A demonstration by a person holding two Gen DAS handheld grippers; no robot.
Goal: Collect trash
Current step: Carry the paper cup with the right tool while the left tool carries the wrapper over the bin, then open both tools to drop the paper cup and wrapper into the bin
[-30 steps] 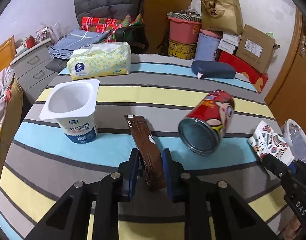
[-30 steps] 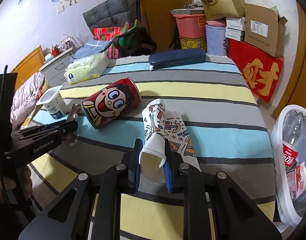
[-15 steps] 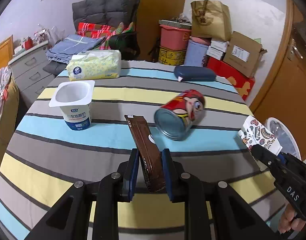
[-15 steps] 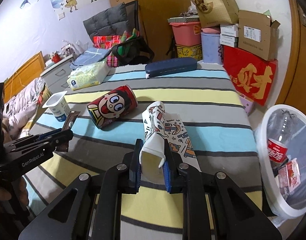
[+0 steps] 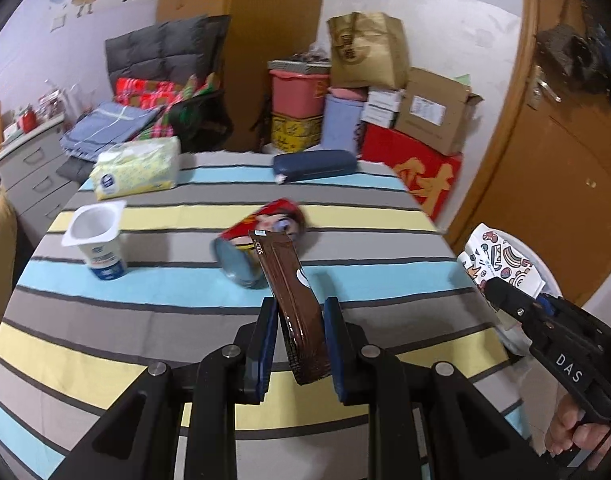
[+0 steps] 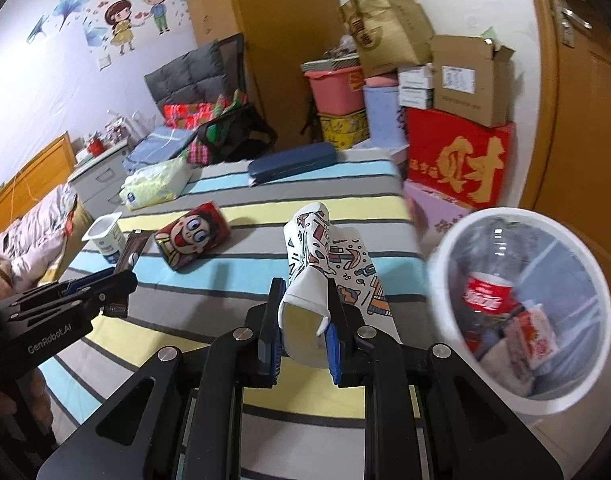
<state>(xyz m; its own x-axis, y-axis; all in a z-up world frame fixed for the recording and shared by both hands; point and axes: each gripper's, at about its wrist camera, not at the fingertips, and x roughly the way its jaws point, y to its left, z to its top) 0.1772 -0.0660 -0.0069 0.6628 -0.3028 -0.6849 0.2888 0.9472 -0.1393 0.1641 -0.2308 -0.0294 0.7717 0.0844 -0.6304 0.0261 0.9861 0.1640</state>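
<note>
Now, from the left wrist view, the left gripper (image 5: 296, 338) is seen clenched on the brown snack wrapper (image 5: 291, 300), which is held clear above the striped table (image 5: 153, 288). Compared with a second ago, the wrapper has been lifted and carried toward the bin side of the table; the red cartoon can (image 5: 261, 248), lying on its side, is now seen behind the wrapper's tip rather than to its right. The yogurt cup (image 5: 99, 242) is left standing upright on the far-left part of the table, well apart from the can.

Over on the right wrist view, the right gripper (image 6: 304, 330) is seen clamped on the patterned paper cup (image 6: 317, 268), squashed flat between the pads. The white trash bin (image 6: 457, 240), beside the table's right edge, has grown much larger and nearer in the frame than before, with a bottle and wrappers already inside. Both pieces are judged to be on their way to the bin; can and yogurt cup are still to be collected.
</note>
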